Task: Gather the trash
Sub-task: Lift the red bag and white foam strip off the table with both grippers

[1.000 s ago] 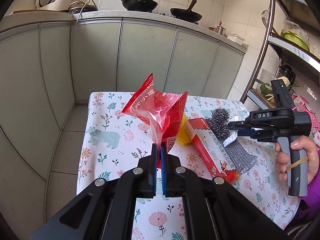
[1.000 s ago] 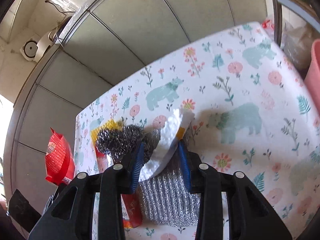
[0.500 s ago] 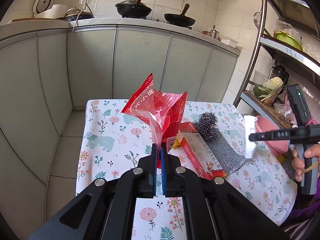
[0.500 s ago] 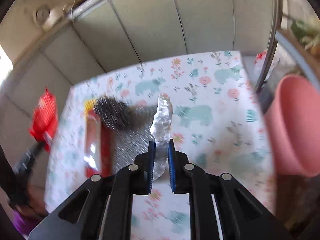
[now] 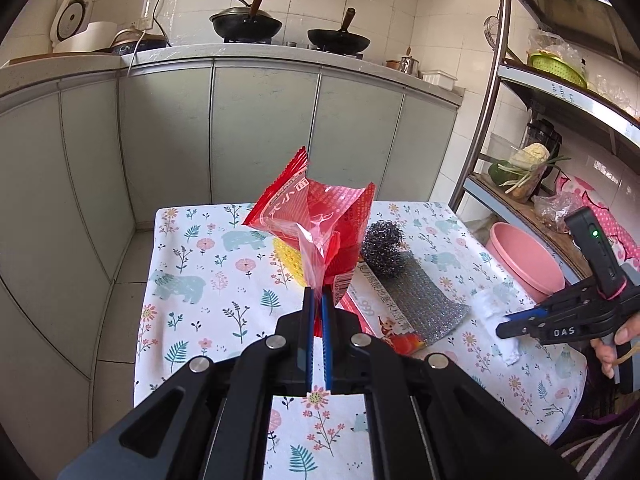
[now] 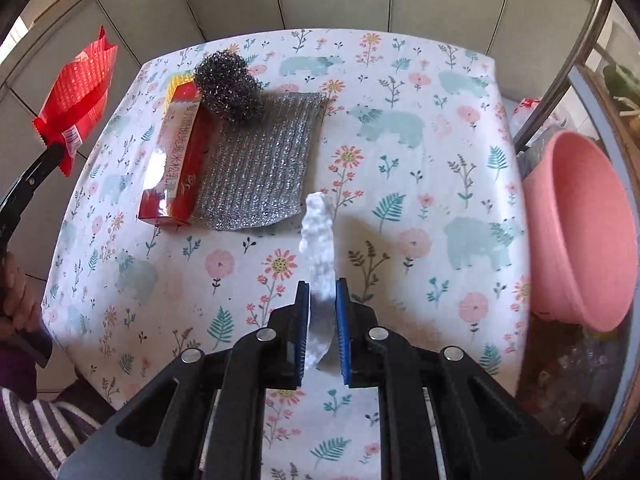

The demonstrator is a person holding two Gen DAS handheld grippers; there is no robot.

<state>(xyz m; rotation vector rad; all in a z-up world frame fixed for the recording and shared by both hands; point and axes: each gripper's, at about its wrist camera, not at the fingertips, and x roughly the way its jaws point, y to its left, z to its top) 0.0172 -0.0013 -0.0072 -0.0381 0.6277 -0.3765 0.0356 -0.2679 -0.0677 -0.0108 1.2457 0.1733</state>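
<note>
While both pieces of trash hang clear of the counter [image 6: 440, 80], each is held by very little. At the bottom centre of the right wrist view, the right hand-held gripper [image 6: 322, 300] pinches a crumpled white tissue [image 6: 318, 236] by its lower end, and most of the wad sticks out past the fingertips over the floral cloth. Soft paper like that could tear or slide out if the hand swings quickly toward the pink basin [image 6: 580, 232] at the right edge of the frame, which looks like the likely drop point, though that is only a guess.

The left hand-held gripper [image 5: 317, 300], low in the centre of its own view, is pressed together on a thin clear corner of a red snack wrapper [image 5: 316, 208] that stands up above the fingers. Slick film held by a corner could slip free or twist.

Below sit a steel wool ball [image 6: 226, 84], a silver scouring cloth [image 6: 260, 168] and a red box [image 6: 176, 160]. A low pass with either hand could snag or drag them.
</note>
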